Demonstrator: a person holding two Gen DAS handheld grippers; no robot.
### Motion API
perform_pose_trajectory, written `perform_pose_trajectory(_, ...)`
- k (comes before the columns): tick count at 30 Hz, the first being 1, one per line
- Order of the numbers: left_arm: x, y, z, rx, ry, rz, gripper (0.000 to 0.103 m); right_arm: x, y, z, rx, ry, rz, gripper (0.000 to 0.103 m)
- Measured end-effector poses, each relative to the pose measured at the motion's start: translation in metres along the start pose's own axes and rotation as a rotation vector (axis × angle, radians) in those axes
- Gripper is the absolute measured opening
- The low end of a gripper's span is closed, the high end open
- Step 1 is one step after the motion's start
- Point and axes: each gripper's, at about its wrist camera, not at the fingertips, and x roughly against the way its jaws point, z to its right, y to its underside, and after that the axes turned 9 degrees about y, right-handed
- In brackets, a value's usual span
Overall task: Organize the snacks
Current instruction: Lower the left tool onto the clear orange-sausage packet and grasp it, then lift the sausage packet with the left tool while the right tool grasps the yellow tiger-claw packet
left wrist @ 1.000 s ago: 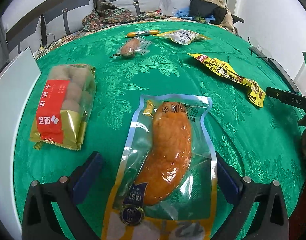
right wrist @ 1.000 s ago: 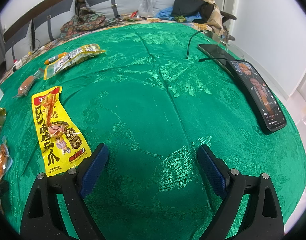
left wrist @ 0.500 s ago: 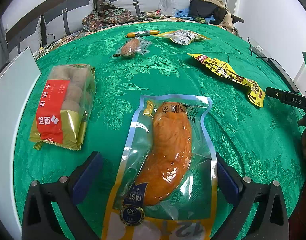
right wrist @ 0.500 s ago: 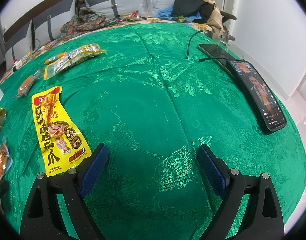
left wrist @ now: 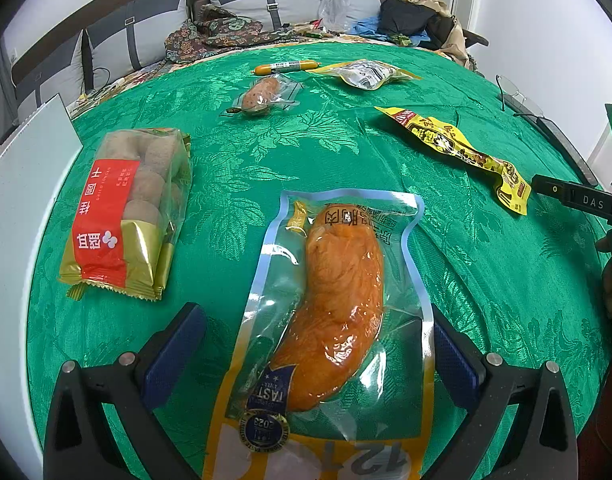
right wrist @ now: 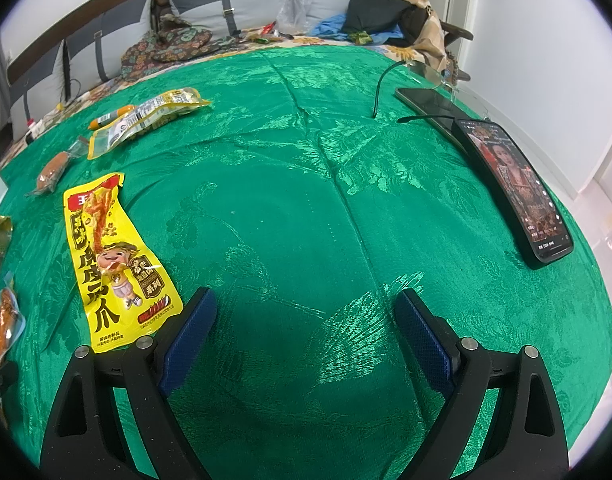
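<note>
My left gripper [left wrist: 318,320] is open, its blue pads on either side of a clear vacuum pack holding an orange chicken piece [left wrist: 334,300] that lies flat on the green tablecloth [left wrist: 245,168]. Left of it lies a red-and-gold bag of dried longan [left wrist: 125,212]. Farther back are a small sausage pack [left wrist: 261,94], an orange sausage stick [left wrist: 285,67], a pale snack pouch [left wrist: 366,74] and a long yellow snack pack [left wrist: 458,148]. My right gripper [right wrist: 301,312] is open over bare cloth, the yellow snack pack [right wrist: 113,256] just left of it.
A white board [left wrist: 21,208] stands at the table's left edge. Two phones [right wrist: 514,184] and a cable [right wrist: 380,88] lie along the right edge. A sofa with cushions and clothes [right wrist: 289,12] runs behind the table. The other gripper's tip [left wrist: 578,198] shows at far right.
</note>
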Motion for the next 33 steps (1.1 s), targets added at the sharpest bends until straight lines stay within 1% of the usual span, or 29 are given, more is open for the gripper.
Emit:
perform_pose_trajectory(17,0.000,0.001,0.000,-0.003,-0.002,-0.004,0.103,0.000,0.000,0.000,-0.001,-0.001,0.000,0.093)
perform_pose_trajectory(20,-0.002,-0.005,0.000,-0.023,0.008,-0.048,0.103,0.000,0.000,0.000,0.000,0.000,0.000,0.093)
perform_pose_trajectory(21,-0.005,-0.011,-0.001,-0.037,0.023,-0.094,0.103,0.000,0.000,0.001,0.000,-0.001,0.000,0.093)
perform_pose_trajectory(22,-0.006,-0.014,-0.002,-0.038,0.031,-0.119,0.102,-0.001,-0.001,0.000,0.001,-0.005,-0.001,0.095)
perform_pose_trajectory(23,-0.006,-0.017,-0.002,-0.039,0.038,-0.137,0.099,-0.002,-0.003,-0.001,0.018,-0.022,-0.002,0.095)
perform_pose_trajectory(24,-0.002,-0.017,0.000,-0.050,0.044,-0.125,0.082,-0.003,-0.007,-0.004,0.089,-0.062,-0.008,0.095)
perform_pose_trajectory(25,0.001,-0.017,0.001,-0.058,0.040,-0.116,0.076,-0.004,-0.010,-0.005,0.125,-0.084,-0.029,0.094)
perform_pose_trajectory(26,0.003,-0.017,0.002,-0.057,0.040,-0.120,0.075,-0.005,-0.017,-0.006,0.156,-0.097,-0.068,0.092)
perform_pose_trajectory(27,0.008,-0.015,0.003,-0.063,0.041,-0.106,0.069,-0.002,-0.024,-0.006,0.156,-0.121,-0.090,0.092)
perform_pose_trajectory(28,0.013,-0.014,0.004,-0.072,0.046,-0.091,0.062,0.003,-0.030,-0.007,0.147,-0.155,-0.088,0.092)
perform_pose_trajectory(30,0.022,-0.012,0.001,-0.034,0.058,-0.083,0.054,0.017,-0.045,-0.021,0.156,-0.249,-0.069,0.093)
perform_pose_trajectory(31,0.024,-0.010,-0.003,-0.004,0.066,-0.083,0.054,0.020,-0.050,-0.032,0.180,-0.284,-0.073,0.093)
perform_pose_trajectory(33,0.031,-0.004,-0.012,0.068,0.085,-0.075,0.054,0.018,-0.058,-0.070,0.279,-0.337,-0.117,0.093)
